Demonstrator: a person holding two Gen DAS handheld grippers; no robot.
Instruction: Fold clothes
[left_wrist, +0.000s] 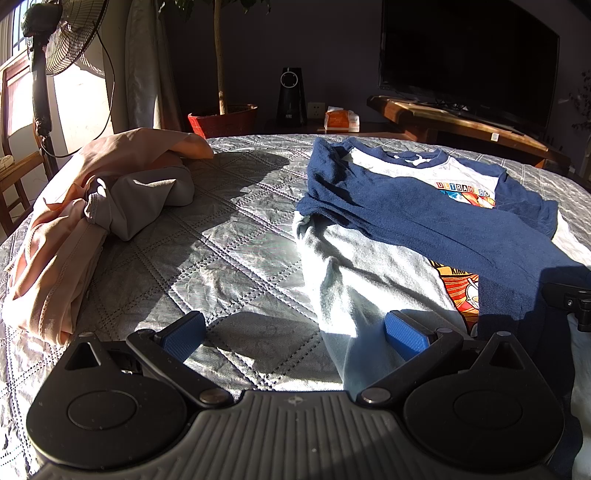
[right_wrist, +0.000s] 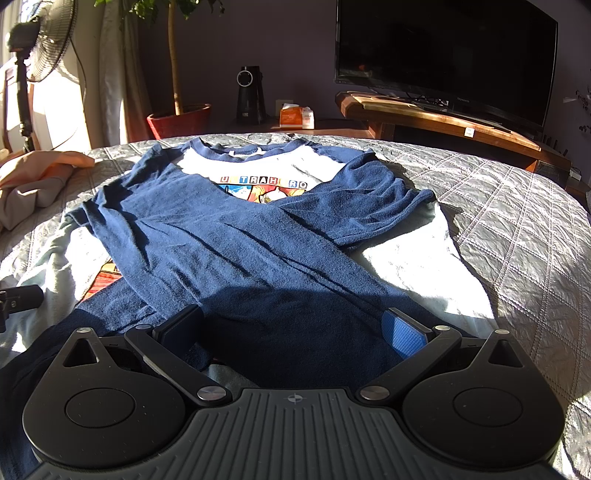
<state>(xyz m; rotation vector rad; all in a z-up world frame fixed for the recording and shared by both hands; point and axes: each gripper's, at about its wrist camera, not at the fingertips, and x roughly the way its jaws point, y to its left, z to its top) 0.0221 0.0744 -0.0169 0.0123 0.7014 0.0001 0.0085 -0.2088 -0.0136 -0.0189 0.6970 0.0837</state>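
Far left on the grey quilted bed (left_wrist: 229, 236): a crumpled heap of peach and grey garments (left_wrist: 92, 218). Left gripper (left_wrist: 295, 328): fingers spread wide, empty, poised over the shirt's white lower-left edge and the quilt. Centre to right: the long-sleeved shirt (right_wrist: 229, 229) lies flat, front up, both navy sleeves crossed over its white printed body. Right gripper (right_wrist: 295, 328): fingers spread wide, empty, above the crossed sleeves.
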